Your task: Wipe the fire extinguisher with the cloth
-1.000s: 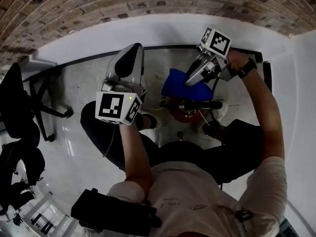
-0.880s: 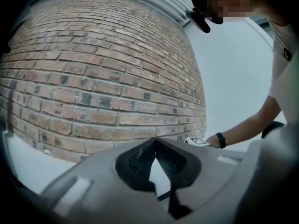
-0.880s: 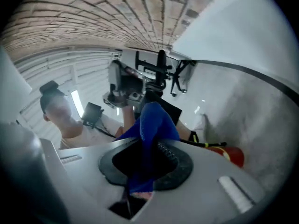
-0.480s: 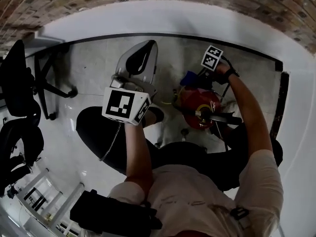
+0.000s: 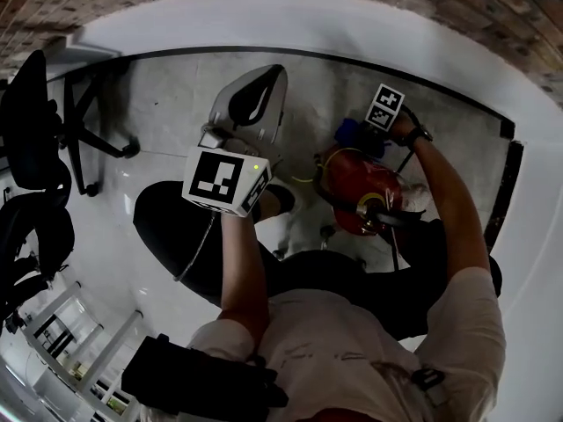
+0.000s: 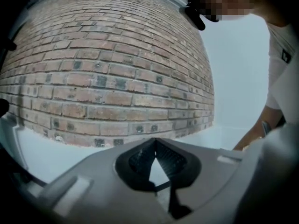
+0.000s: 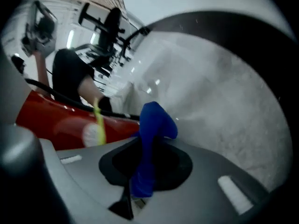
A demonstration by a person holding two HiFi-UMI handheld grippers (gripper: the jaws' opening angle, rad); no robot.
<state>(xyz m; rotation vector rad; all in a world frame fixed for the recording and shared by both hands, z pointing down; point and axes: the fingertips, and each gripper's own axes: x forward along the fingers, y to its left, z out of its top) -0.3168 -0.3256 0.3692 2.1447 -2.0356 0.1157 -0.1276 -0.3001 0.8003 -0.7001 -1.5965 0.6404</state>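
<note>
The right gripper's (image 7: pixel 144 146) fingers are pinching a blue cloth (image 7: pixel 156 118), which is standing up in a fold from between them. Just past the cloth, on its left, the red fire extinguisher (image 5: pixel 356 187) is showing its curved side, with a yellow strip (image 7: pixel 99 122) hanging across it. I cannot tell whether the cloth is touching the red shell or sitting just beside it. The extinguisher is standing on the pale floor (image 5: pixel 167 104) in front of the person, to the right of their legs, and the cloth is sitting at its far edge.

The left gripper's (image 6: pixel 154 143) fingers are pressing together at the tips with nothing between them. It is hanging in the air well to the left of the extinguisher, pointing toward the brick wall (image 6: pixel 107 69) at the far side of the room. A black office chair (image 5: pixel 31 139) is standing far off to the left.
</note>
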